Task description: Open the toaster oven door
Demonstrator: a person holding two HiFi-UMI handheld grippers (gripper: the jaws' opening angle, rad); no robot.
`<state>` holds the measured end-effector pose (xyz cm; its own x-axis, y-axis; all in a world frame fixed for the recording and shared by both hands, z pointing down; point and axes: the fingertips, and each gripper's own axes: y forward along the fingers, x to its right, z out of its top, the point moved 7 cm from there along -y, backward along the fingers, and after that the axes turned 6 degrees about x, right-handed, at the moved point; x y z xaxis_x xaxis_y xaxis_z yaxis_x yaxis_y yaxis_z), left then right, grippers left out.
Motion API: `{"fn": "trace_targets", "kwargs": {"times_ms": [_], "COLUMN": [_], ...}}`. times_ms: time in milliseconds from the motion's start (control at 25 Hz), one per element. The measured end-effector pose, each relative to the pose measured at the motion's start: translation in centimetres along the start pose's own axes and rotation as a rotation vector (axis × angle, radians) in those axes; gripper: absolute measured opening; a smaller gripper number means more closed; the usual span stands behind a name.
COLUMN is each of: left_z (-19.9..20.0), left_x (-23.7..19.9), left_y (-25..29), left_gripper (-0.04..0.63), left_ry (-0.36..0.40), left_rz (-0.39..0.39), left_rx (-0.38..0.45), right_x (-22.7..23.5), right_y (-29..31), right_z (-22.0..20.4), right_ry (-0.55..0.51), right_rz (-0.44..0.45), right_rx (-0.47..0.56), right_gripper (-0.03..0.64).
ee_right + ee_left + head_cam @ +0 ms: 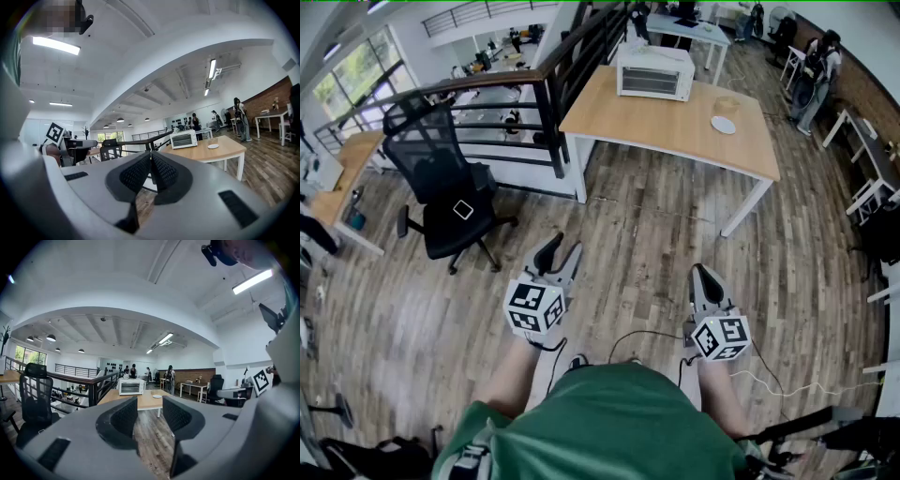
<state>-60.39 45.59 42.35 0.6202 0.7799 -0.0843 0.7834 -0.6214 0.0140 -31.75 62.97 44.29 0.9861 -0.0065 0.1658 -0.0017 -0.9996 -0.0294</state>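
As toaster oven faces person, long axis crosswise, left gripper gapes empty, right gripper closed.

One toaster oven is counted, and one wooden worktop is counted under it. One white plate is counted on that same worktop. One black office chair is counted, and one dark railing beside it. Two pairs of tongs are counted: the left tongs and the right tongs. The people at the far end of the room are too small to be counted exactly.
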Motion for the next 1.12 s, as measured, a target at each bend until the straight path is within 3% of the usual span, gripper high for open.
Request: {"fn": "trace_targets", "kwargs": {"times_ms": [520, 600, 640, 800, 1120], "left_z": [-1.0, -1.0, -0.9, -1.4, -5.5], "left_x": [5.8, 5.7, 5.6, 4.5, -0.2], "left_y": [2.5, 3.0, 3.3, 4.7, 12.8], "left_gripper": [0.178, 0.178, 0.179, 0.256, 0.256], "left_ry": [0.012, 0.025, 0.021, -0.067, -0.157], "left_rz": [0.071, 0.118, 0.143, 0.165, 0.119], "left_rx": [0.005, 0.026, 0.039, 0.060, -0.036], "right_x": [7.0, 8.2, 8.8, 10.8, 13.5], "right_y": [-2.0, -1.8, -1.8, -1.1, 5.8], "right_z": [1.6, 2.0, 2.1, 1.6, 0.3], "right_ry": [-0.070, -0.079, -0.067, -0.014, -0.016], "right_rz": [-0.016, -0.045, -0.059, -0.078, -0.125], "right_rx": [0.026, 0.031, 0.036, 0.035, -0.012], "right_gripper": [0.039, 0.184, 0.223, 0.258, 0.256]}}
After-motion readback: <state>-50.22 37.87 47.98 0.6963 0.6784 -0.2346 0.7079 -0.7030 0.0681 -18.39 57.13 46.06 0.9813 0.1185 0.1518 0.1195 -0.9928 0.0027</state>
